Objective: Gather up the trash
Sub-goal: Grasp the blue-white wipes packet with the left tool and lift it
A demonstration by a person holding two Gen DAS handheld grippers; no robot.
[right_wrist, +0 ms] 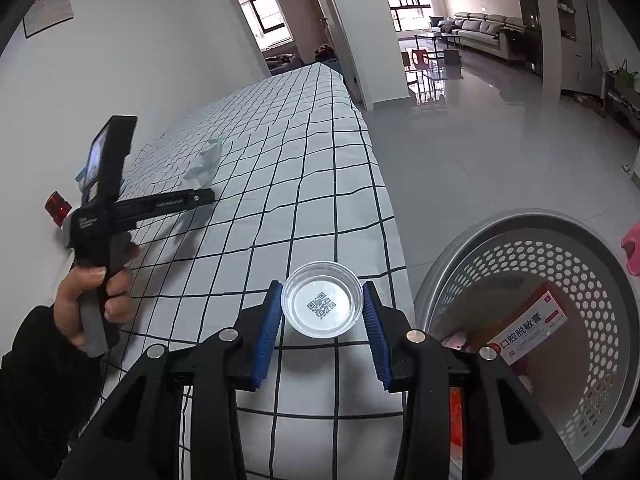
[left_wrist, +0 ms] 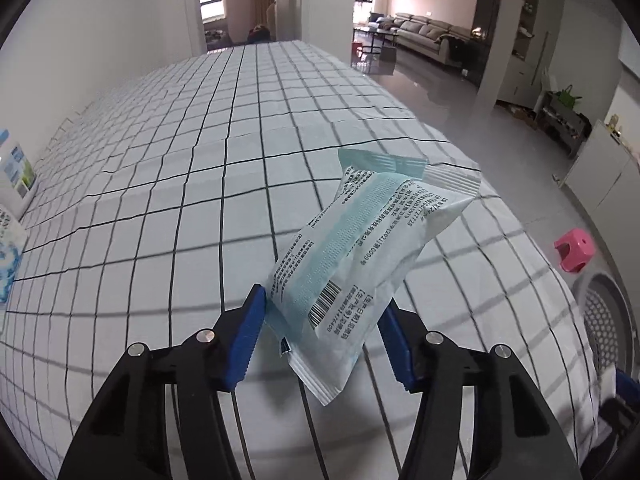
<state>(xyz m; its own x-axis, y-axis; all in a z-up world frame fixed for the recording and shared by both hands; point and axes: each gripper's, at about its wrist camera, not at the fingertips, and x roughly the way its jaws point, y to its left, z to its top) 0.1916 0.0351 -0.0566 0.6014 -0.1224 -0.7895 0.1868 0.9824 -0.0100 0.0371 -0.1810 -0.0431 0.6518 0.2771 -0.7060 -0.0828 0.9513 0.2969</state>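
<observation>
My left gripper is shut on a pale teal-and-white plastic packet and holds it above the checked tablecloth. In the right wrist view the left gripper shows at the left with the packet at its tip. My right gripper is shut on a small clear round plastic lid with a QR code, held over the table's right edge. A grey perforated trash basket stands on the floor just right of it, holding a red-and-white box.
The basket's rim shows at the right edge of the left wrist view, near a pink stool. White and blue packages stand at the table's left edge by the wall. A red object lies near the wall.
</observation>
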